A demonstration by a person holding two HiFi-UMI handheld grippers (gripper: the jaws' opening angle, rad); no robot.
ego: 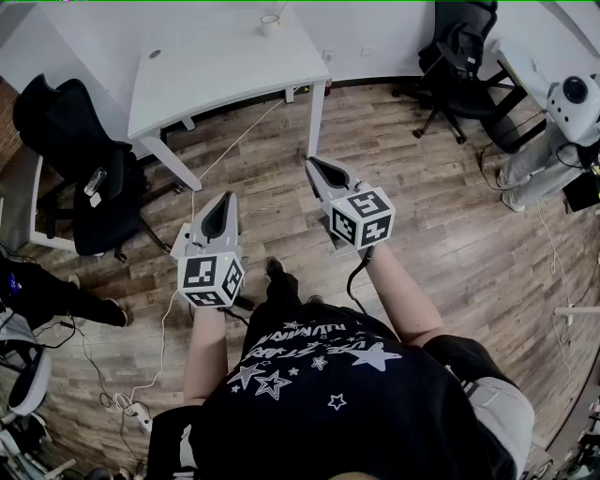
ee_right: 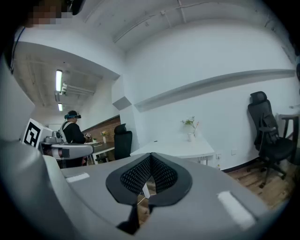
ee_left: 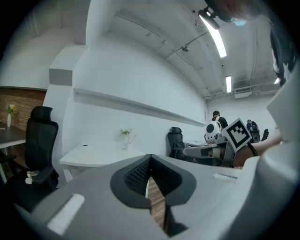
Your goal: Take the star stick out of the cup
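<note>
A small white cup (ego: 270, 23) stands at the far edge of a white table (ego: 216, 70), well ahead of both grippers. In the left gripper view the cup (ee_left: 127, 146) holds a green sprig and a thin pinkish stick (ee_left: 134, 138); the stick's star is too small to make out. The right gripper view shows the same cup (ee_right: 191, 136) on the table (ee_right: 173, 150). My left gripper (ego: 224, 197) and right gripper (ego: 312, 161) are held side by side in the air over the wooden floor, far short of the table. Both are shut with nothing between the jaws (ee_left: 150, 157) (ee_right: 151, 155).
A black office chair (ego: 80, 178) stands left of the table and another (ego: 464, 47) at the back right. A white robot (ego: 572, 103) stands at the right edge. Cables and a power strip (ego: 131, 408) lie on the floor. Another person (ee_right: 72, 129) stands in the background.
</note>
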